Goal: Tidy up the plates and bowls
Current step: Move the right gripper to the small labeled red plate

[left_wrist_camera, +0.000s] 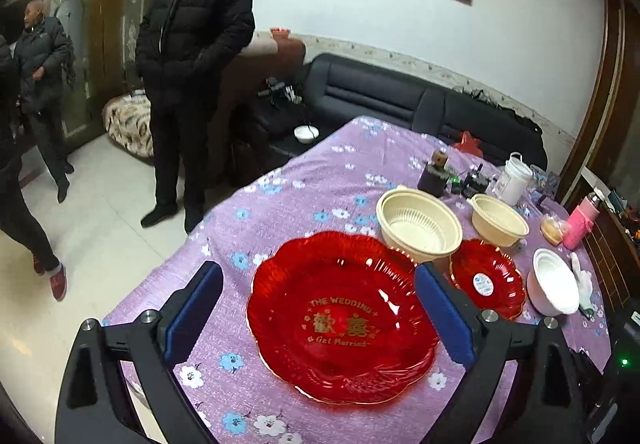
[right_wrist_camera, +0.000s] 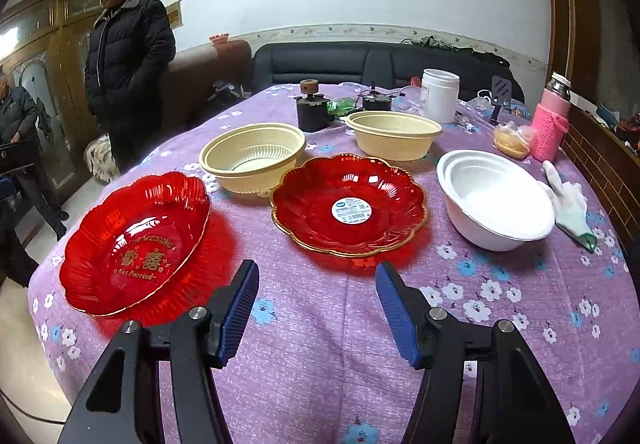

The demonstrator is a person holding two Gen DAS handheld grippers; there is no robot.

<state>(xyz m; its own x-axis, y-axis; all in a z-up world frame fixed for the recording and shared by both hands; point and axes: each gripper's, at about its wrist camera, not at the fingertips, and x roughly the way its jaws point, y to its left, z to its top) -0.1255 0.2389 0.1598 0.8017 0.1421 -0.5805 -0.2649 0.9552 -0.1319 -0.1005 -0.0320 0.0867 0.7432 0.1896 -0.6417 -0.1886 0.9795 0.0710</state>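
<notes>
1. A red wedding plate (left_wrist_camera: 344,320) with gold lettering lies flat on the purple floral tablecloth (right_wrist_camera: 320,344), near the table's left edge, framed between the wide-apart fingers of the left gripper (left_wrist_camera: 320,314), which holds nothing.
2. A second red plate with a sticker (right_wrist_camera: 347,204) lies to its right, apart from it; the right gripper (right_wrist_camera: 318,310) hovers just short of its near rim, jaws spread and empty.
3. Behind the plates stand a ribbed cream bowl (right_wrist_camera: 252,160) and a plain cream bowl (right_wrist_camera: 394,136); nested white bowls (right_wrist_camera: 494,200) sit at the right, beside a white glove (right_wrist_camera: 568,204).
4. Like items lie apart, apparently awaiting stacking; each gripper seems lined up on its own plate.
5. The left view shows the ribbed bowl's rim overlapping the wedding plate's far edge in the picture; the right view shows a gap of cloth between them.
6. Only the right view shows the sticker plate's whole gold rim and the clutter behind, a white jar (right_wrist_camera: 440,94) and pink flask (right_wrist_camera: 550,124).
</notes>
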